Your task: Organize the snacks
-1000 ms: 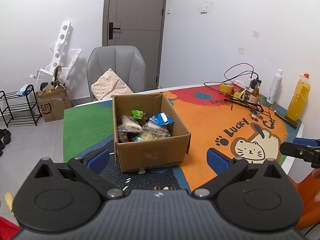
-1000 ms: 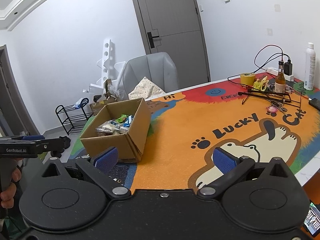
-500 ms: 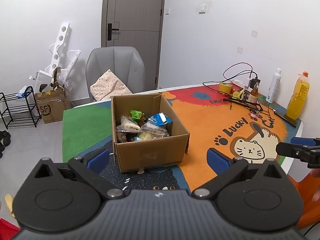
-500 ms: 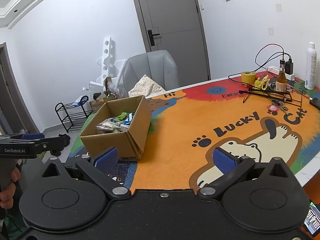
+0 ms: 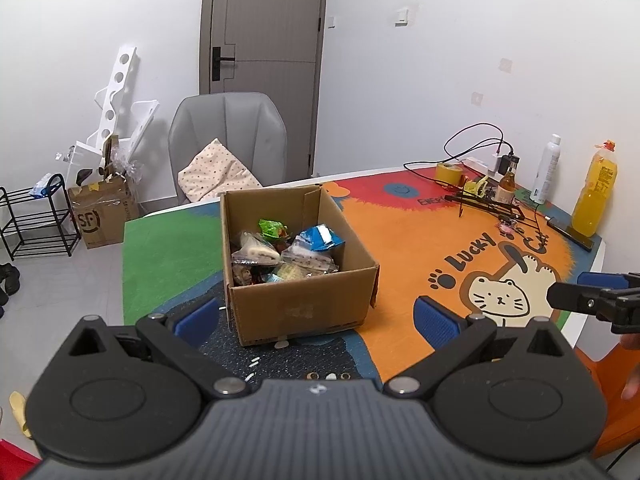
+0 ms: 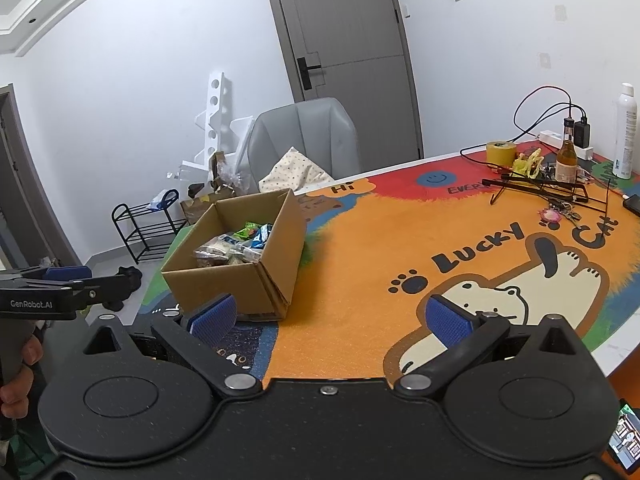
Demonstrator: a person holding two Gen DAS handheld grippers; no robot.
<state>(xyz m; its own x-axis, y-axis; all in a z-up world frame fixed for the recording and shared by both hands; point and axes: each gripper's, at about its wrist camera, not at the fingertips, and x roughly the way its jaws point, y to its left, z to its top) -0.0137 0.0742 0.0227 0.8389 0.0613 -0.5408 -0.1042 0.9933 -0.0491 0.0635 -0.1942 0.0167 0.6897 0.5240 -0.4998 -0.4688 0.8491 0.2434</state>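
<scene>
Because the snacks (image 5: 280,254) are small sealed packets of thin film, I judge them light, soft and a little slippery, and some may hold crisp pieces that break under a hard squeeze. It seems best to take one packet at a time, by a flat seam or a free corner that stands above the pile, and to close gently. They lie heaped inside an open cardboard box (image 5: 304,308), which stands on the colourful mat of the tabletop (image 5: 404,248), toward its left end, near the front edge. A green packet (image 5: 272,228) sits at the back of the heap, a blue and white one (image 5: 320,238) on the right, and clear wrappers with pale contents in the middle; what lies lower in the box is hidden. The box itself looks stiff but light, so a careless pull may drag it. The left hand-held gripper (image 5: 316,316) hangs in front of the box, its blue pads wide apart and empty. The right hand-held gripper (image 6: 326,316) hangs over the mat beside the box, also spread wide and holding nothing.
</scene>
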